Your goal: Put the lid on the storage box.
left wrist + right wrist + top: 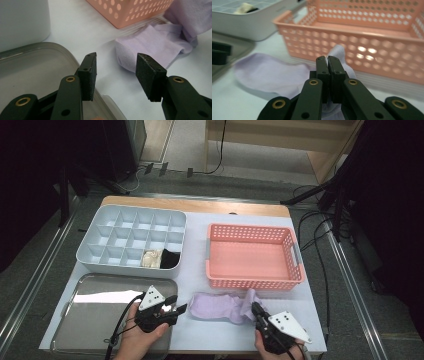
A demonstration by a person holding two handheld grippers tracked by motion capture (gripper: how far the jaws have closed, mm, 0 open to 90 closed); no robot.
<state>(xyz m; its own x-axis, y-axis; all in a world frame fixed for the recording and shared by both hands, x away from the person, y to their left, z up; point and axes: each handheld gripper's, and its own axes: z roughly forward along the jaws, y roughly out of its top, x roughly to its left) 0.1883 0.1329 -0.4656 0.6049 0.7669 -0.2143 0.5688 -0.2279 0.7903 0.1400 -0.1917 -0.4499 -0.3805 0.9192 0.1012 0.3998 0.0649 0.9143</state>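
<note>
Pinching sock [222, 306] cuff in my right tool [257, 309], jaws closed; soft, light, floppy. Left tool [181, 309] half open, empty.

Pink basket [254, 281], grey compartment tray [105, 214] and steel tray [95, 307] on table

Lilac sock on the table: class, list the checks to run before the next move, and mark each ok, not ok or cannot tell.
1. Right gripper shut on the lilac sock: ok, jaws together with cloth pinched.
2. Left gripper open, nothing between the jaws: ok.
3. Left gripper aimed at the sock's free end: ok.
4. Pink basket free of things: ok.
5. Divided box has free compartments: ok.
6. Grip firm enough to lift: cannot tell.
</note>
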